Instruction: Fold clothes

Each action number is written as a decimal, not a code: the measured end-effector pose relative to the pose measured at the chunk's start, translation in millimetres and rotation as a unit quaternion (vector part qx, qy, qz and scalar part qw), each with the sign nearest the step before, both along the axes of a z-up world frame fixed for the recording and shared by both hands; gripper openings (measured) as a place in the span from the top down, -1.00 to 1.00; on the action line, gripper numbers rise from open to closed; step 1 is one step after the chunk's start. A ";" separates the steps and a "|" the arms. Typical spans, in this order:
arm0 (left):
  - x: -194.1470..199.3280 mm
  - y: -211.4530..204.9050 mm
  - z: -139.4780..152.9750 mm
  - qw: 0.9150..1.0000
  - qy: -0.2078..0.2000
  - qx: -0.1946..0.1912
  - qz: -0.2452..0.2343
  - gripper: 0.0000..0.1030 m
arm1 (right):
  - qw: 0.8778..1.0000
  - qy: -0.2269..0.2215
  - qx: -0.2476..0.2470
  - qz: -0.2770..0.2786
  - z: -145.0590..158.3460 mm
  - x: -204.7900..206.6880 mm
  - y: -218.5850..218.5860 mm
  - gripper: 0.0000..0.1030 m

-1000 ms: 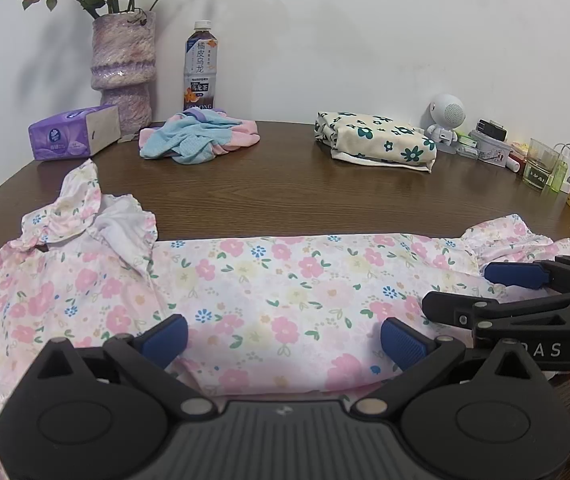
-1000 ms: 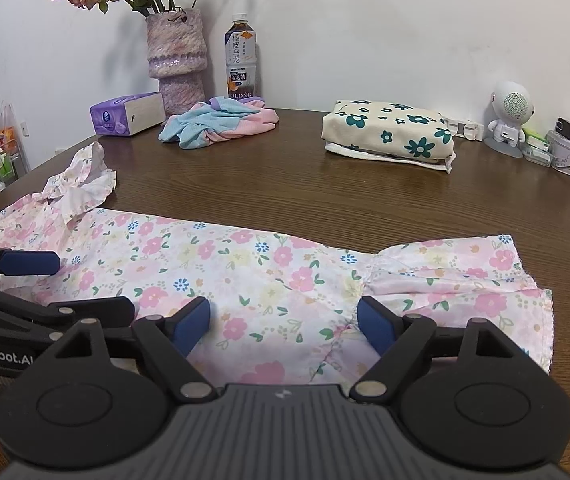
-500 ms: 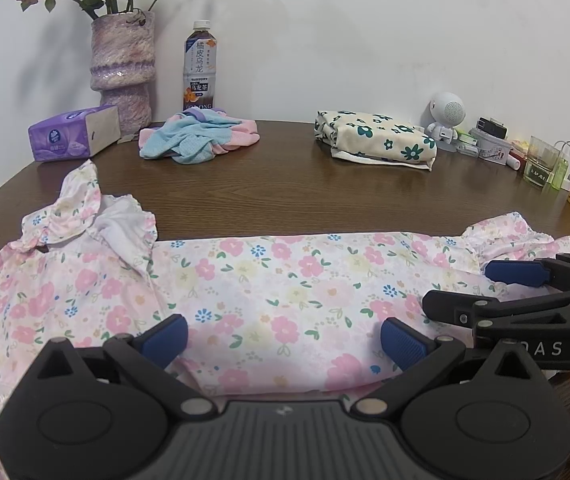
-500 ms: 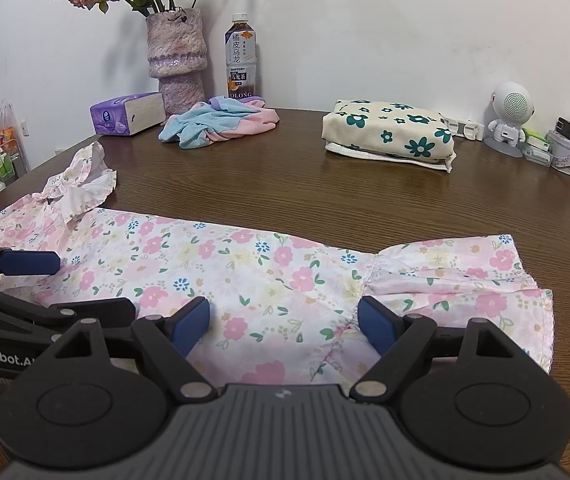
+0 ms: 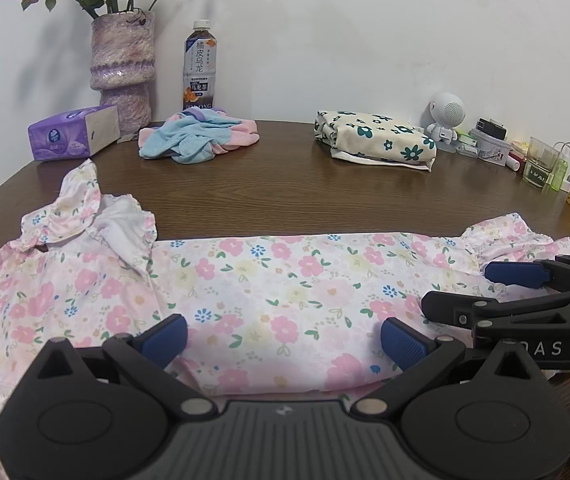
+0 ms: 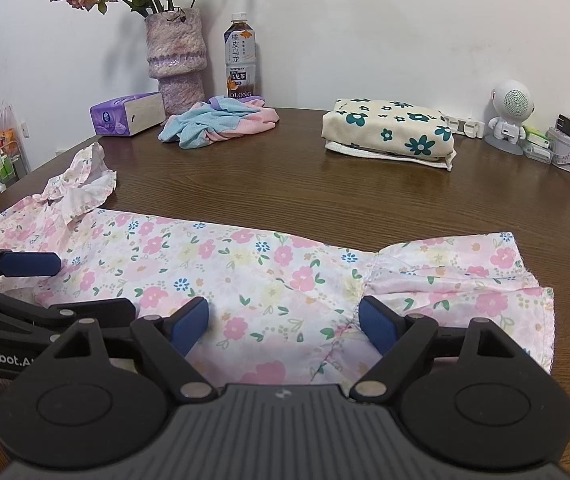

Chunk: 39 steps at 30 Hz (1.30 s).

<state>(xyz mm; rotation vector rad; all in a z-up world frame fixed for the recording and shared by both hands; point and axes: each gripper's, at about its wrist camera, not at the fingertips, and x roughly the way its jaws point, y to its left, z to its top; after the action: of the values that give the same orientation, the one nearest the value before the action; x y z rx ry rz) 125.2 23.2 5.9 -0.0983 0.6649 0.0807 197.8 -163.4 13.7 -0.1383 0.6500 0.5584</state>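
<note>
While both hands hover low over the near edge, the pink floral cotton dress [image 5: 277, 292] lies stretched sideways across the dark wooden table [image 5: 285, 184], already narrowed into a long band, ruffled collar end out at nine o'clock and hem end at three. The left gripper [image 5: 283, 338] stands wide open above the cloth, blue pads clear of it, holding nothing. Same story for the right gripper [image 6: 283, 322]: jaws spread wide over the seam near the hem, nothing pinched. I'd call this the pause between folds, lengthwise fold done, crosswise fold not yet begun. Next move, by my reading, calls for each gripper to drop, nip an edge of the band, and carry one end over toward the other, keeping the layers square. Up at twelve o'clock a cream flower-print folded garment [image 6: 389, 132] sits finished, with a crumpled blue-and-pink cloth [image 5: 197, 140] at eleven.
</note>
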 end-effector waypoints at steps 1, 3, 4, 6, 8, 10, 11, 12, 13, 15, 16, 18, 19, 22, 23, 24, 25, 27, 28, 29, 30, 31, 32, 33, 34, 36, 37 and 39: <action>0.0 -0.1 0.0 1.000 0.000 0.000 0.000 -1.00 | 1.000 0.000 0.000 0.000 0.0 0.0 0.0 -0.62; 0.0 -0.1 0.1 1.000 0.000 0.000 0.000 -1.00 | 1.000 0.000 0.000 0.000 0.0 0.2 0.0 -0.62; 0.0 -0.1 0.1 1.000 0.000 0.000 0.000 -1.00 | 1.000 0.000 0.000 0.000 -0.1 0.2 -0.1 -0.63; 0.0 -0.1 0.1 1.000 0.000 0.000 0.000 -1.00 | 1.000 0.001 -0.001 0.000 -0.1 0.3 -0.1 -0.63; 0.0 -0.1 0.1 1.000 0.000 0.000 0.000 -1.00 | 1.000 0.001 -0.001 0.000 0.0 0.3 -0.2 -0.63; 0.0 -0.1 0.1 1.000 0.000 0.000 0.000 -1.00 | 1.000 0.001 -0.001 0.000 0.1 0.5 -0.3 -0.63; 0.0 -0.1 0.1 1.000 0.000 0.000 0.000 -1.00 | 1.000 0.001 -0.001 -0.001 0.1 0.7 -0.2 -0.64; 0.0 -0.1 0.1 1.000 0.000 0.000 0.000 -1.00 | 1.000 0.001 -0.001 -0.001 0.0 0.8 -0.1 -0.64; 0.0 -0.1 0.1 1.000 0.000 0.000 0.000 -1.00 | 1.000 0.001 -0.001 -0.001 -0.1 0.9 -0.1 -0.65; 0.0 -0.1 0.1 1.000 0.000 0.000 0.000 -1.00 | 1.000 0.001 -0.001 -0.001 -0.2 1.0 -0.1 -0.65; 0.0 -0.2 0.1 1.000 0.000 0.000 0.000 -1.00 | 1.000 0.001 -0.002 -0.001 -0.2 1.0 -0.2 -0.65; 0.0 -0.2 0.1 1.000 0.000 0.000 0.000 -1.00 | 1.000 0.001 -0.002 -0.001 -0.2 1.1 -0.2 -0.65; 0.0 -0.2 0.1 1.000 0.000 0.000 0.000 -1.00 | 1.000 0.001 -0.002 -0.001 -0.2 1.1 -0.2 -0.65; 0.0 -0.2 0.0 1.000 0.000 0.000 0.000 -1.00 | 1.000 0.002 -0.002 -0.001 -0.1 1.4 -0.2 -0.65; -0.1 -0.2 0.0 1.000 0.000 0.000 0.000 -1.00 | 1.000 0.002 -0.002 -0.001 -0.1 1.4 -0.2 -0.66; -0.1 -0.2 0.0 1.000 0.000 0.000 0.000 -1.00 | 1.000 0.002 -0.002 -0.001 -0.1 1.5 -0.3 -0.66; -0.1 -0.2 0.0 1.000 0.000 0.000 0.000 -1.00 | 1.000 0.002 -0.002 -0.001 -0.1 1.5 -0.3 -0.66; -0.1 -0.2 0.0 1.000 0.000 0.000 0.000 -1.00 | 1.000 0.002 -0.002 -0.001 -0.1 1.6 -0.3 -0.66; -0.1 -0.2 0.0 1.000 0.000 0.000 0.000 -1.00 | 1.000 0.002 -0.002 -0.001 -0.1 1.6 -0.3 -0.66; -0.1 -0.2 0.0 1.000 0.000 0.000 0.000 -1.00 | 1.000 0.002 -0.002 -0.001 -0.1 1.6 -0.3 -0.66; -0.1 -0.2 0.0 1.000 0.000 0.000 0.000 -1.00 | 1.000 0.002 -0.002 -0.001 -0.1 1.6 -0.2 -0.66; -0.1 -0.2 0.0 1.000 0.000 0.000 0.000 -1.00 | 1.000 0.002 -0.002 -0.001 -0.1 1.7 -0.1 -0.66; -0.1 -0.2 0.0 1.000 0.000 0.000 0.000 -1.00 | 1.000 0.002 -0.002 -0.001 -0.1 1.7 -0.1 -0.66; -0.1 -0.2 0.0 1.000 0.000 0.000 0.000 -1.00 | 1.000 0.002 -0.002 -0.001 -0.1 1.7 0.0 -0.66; -0.1 -0.1 0.0 1.000 0.000 0.000 0.000 -1.00 | 1.000 0.002 -0.002 -0.001 -0.1 1.7 0.0 -0.66; -0.1 -0.1 0.0 1.000 0.000 0.000 0.000 -1.00 | 1.000 0.002 -0.002 -0.001 -0.1 1.8 0.0 -0.66; -0.1 -0.1 0.0 1.000 0.000 0.000 0.000 -1.00 | 1.000 0.002 -0.002 -0.001 -0.1 1.8 0.0 -0.66; -0.1 -0.1 -0.1 1.000 0.000 0.000 0.000 -1.00 | 1.000 0.002 -0.002 -0.001 -0.1 1.8 0.0 -0.66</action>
<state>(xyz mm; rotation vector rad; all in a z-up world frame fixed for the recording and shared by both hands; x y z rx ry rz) 125.1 23.1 5.8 -0.0986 0.6645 0.0807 199.6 -163.4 13.7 -0.1414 0.6545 0.5554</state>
